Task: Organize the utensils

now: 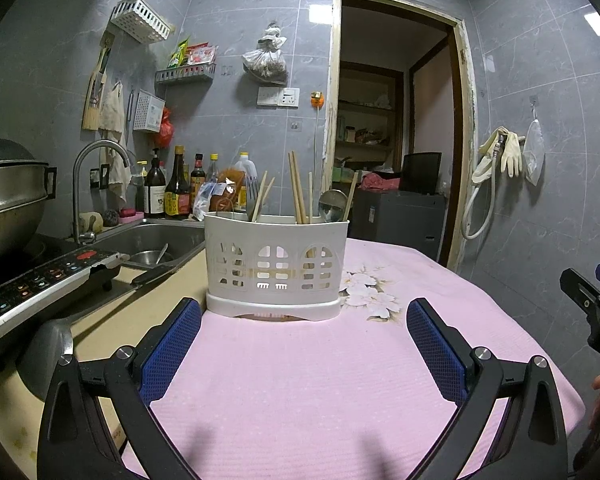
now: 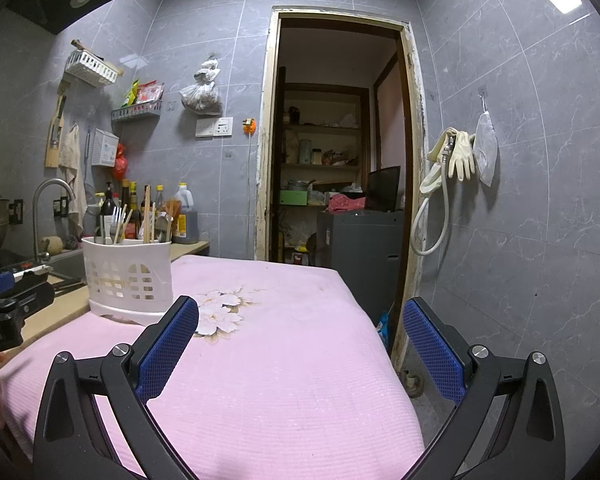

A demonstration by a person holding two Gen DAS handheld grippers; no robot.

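Observation:
A white plastic utensil holder [image 1: 276, 268] [image 2: 128, 276] stands upright on the pink cloth [image 1: 300, 368] [image 2: 280, 360]. Several wooden chopsticks [image 1: 298, 190], a fork [image 1: 253, 192] and a metal spoon [image 1: 332, 204] stick out of its top. My left gripper [image 1: 304, 320] faces the holder from just in front, open, nothing between its blue pads. My right gripper [image 2: 300, 318] hovers open over the cloth to the holder's right, empty. The right gripper [image 1: 588, 296] shows at the edge of the left wrist view; the left gripper [image 2: 8, 296] shows at the left edge of the right one.
Left of the cloth lie a counter edge, a sink [image 1: 160, 240] with a tap [image 1: 96, 184], an induction cooker [image 1: 40, 284] bearing a steel pot [image 1: 8, 196], and a knife [image 1: 156, 274]. Sauce bottles [image 1: 172, 192] line the wall. A doorway [image 2: 336, 140] opens behind.

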